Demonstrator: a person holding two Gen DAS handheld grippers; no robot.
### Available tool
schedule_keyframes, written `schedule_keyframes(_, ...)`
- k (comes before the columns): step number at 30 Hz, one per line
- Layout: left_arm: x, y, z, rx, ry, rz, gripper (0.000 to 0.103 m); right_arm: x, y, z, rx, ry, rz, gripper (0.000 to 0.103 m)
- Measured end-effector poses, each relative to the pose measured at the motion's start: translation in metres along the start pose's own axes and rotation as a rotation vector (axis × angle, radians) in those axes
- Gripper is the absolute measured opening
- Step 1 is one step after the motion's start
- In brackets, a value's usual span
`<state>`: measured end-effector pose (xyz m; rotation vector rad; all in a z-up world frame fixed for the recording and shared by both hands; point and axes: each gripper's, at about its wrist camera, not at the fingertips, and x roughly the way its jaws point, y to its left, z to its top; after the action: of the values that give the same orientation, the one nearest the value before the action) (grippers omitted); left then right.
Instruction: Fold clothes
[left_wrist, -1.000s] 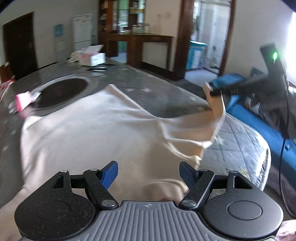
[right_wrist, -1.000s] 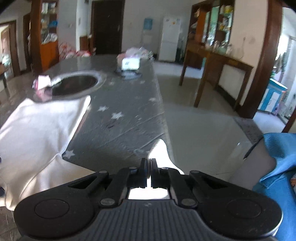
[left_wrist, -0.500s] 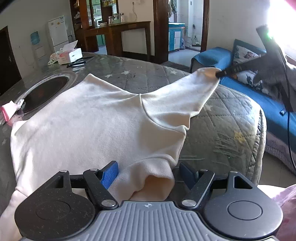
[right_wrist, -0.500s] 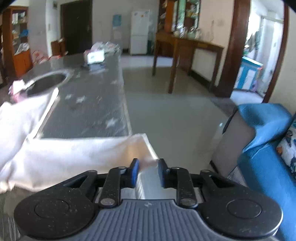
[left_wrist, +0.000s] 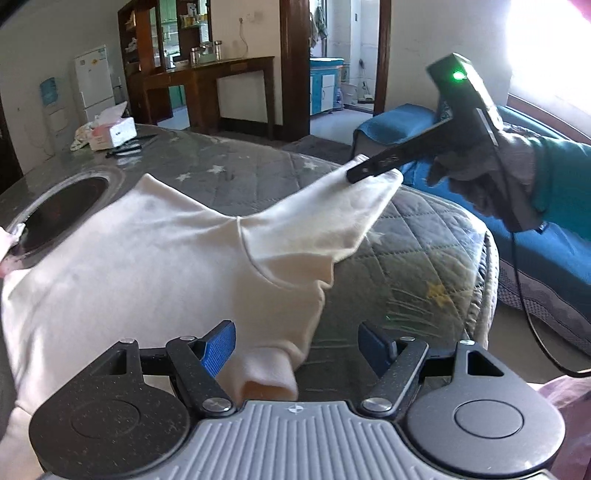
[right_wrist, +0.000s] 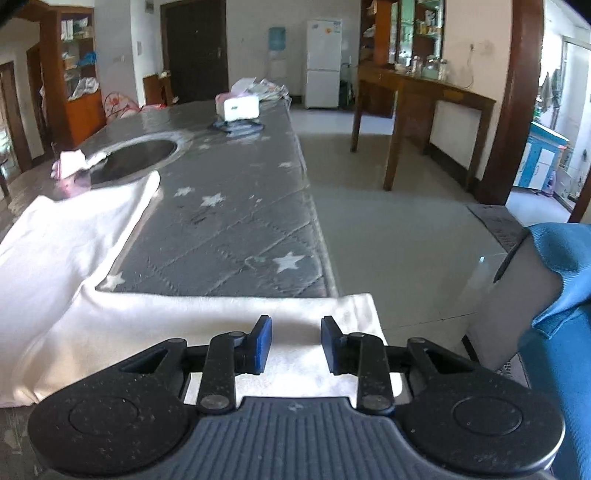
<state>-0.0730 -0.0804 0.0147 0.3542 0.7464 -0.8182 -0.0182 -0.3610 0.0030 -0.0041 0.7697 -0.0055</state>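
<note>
Sleeve (right_wrist: 229, 314) lies along the table's edge (right_wrist: 325, 273), seemingly loose between both grippers' parted jaws.

I'm working in someone's home, in a big open living and dining room. A long table (right_wrist: 236, 221) under a grey star-printed quilted cover fills the middle, with a tissue box (right_wrist: 240, 106) at its far end. Against the back wall stand a white fridge (right_wrist: 324, 62) and a water dispenser (right_wrist: 276, 55) (blue bottle on top). Dark wooden cabinets (right_wrist: 402, 33) with glass doors, a wooden side table (right_wrist: 424, 99) and a blue-covered sofa (left_wrist: 399, 122) complete it.
</note>
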Motion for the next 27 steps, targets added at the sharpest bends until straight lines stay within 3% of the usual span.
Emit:
schedule_keyframes(2, 0.002, -0.002, -0.003, 0.014, 0.011, -0.027, 0.076, 0.003, 0.0, 0.001, -0.01, 0.0, -0.011, 0.036)
schedule_keyframes(6, 0.002, -0.005, -0.007, 0.051, 0.021, -0.051, 0.076, 0.006, -0.002, 0.006, -0.028, 0.006, -0.018, 0.036)
schedule_keyframes(11, -0.003, -0.006, 0.004, 0.046, -0.036, -0.072, 0.077, -0.006, 0.011, 0.008, -0.086, -0.017, 0.021, 0.037)
schedule_keyframes(14, 0.002, -0.011, 0.013, 0.06, -0.066, -0.091, 0.078, -0.015, 0.024, 0.008, -0.12, -0.018, 0.1, 0.042)
schedule_keyframes(19, 0.021, -0.015, 0.015, 0.051, -0.037, -0.134, 0.079, -0.024, 0.05, 0.003, -0.195, -0.005, 0.217, 0.05)
schedule_keyframes(23, 0.022, -0.013, 0.007, 0.027, -0.018, -0.116, 0.079, -0.023, 0.069, -0.004, -0.247, 0.017, 0.26, 0.051)
schedule_keyframes(27, -0.002, 0.001, -0.001, -0.017, -0.062, -0.057, 0.08, -0.018, 0.08, -0.01, -0.288, 0.037, 0.251, 0.057)
